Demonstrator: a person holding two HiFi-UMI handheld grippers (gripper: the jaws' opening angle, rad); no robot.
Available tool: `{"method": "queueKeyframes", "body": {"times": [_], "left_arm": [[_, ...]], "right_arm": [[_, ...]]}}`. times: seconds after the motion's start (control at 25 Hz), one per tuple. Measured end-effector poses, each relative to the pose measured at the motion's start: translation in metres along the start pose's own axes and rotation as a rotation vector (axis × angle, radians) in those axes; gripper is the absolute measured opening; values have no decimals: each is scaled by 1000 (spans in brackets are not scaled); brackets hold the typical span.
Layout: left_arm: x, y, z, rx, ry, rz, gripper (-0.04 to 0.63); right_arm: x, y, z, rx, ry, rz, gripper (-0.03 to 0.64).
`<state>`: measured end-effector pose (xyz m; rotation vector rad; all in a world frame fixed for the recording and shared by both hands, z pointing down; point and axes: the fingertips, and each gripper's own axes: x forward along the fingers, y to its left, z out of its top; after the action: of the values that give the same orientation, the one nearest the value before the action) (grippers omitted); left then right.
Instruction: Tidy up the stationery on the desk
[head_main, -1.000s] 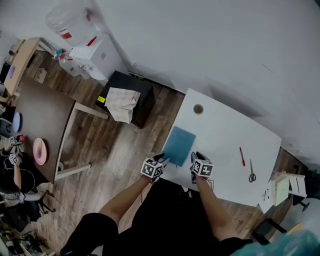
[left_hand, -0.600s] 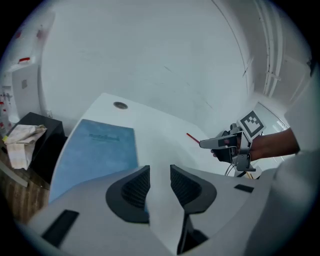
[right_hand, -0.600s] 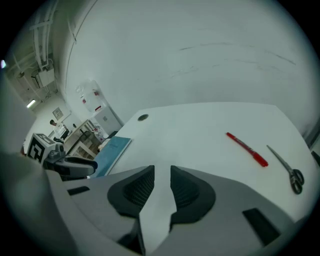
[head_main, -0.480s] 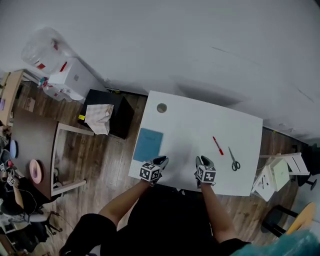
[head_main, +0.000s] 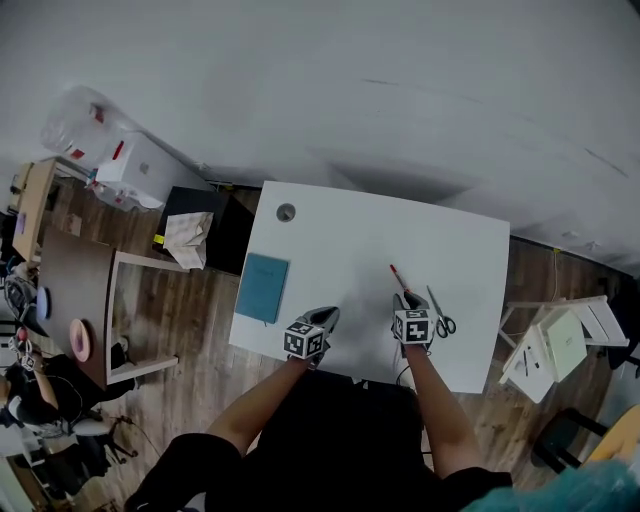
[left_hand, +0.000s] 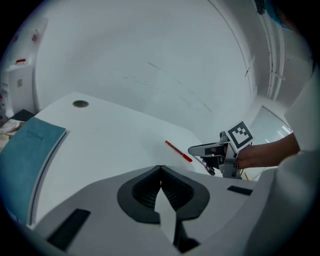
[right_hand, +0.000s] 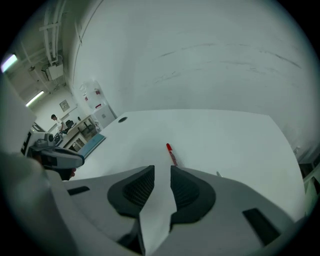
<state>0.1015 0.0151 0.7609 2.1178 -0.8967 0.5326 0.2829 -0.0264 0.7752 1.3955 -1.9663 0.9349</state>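
Jaws apart on right gripper (right_hand: 162, 172) — ribbed pads (right_hand: 139, 189), slim red pen (right_hand: 171, 154).

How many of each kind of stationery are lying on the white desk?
Blue notebook: 1
Red pen: 1
Scissors: 1
Total: 3

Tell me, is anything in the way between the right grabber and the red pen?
Nothing I can see. The right gripper has its jaws apart and empty, and the red pen lies just beyond them with only bare white desk between. The scissors lie off to the pen's side, not in the path.
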Motion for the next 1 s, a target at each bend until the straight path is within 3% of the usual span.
{"method": "queueKeyframes", "body": {"times": [0.4, 0.68, 0.88, 1.0], "left_arm": [[21, -22, -3, -29, 4, 62, 14], [28, -17, -9, -68, 26, 94, 14], [31, -17, -11, -56, 50, 71, 14], [31, -14, -7, -39, 55, 55, 14]], "right_arm": [[28, -19, 0, -73, 56, 60, 92], [44, -29, 2, -128, 69, 26, 92], [45, -29, -4, -181, 106, 7, 68], [44, -28, -5, -152, 108, 10, 61]]}}
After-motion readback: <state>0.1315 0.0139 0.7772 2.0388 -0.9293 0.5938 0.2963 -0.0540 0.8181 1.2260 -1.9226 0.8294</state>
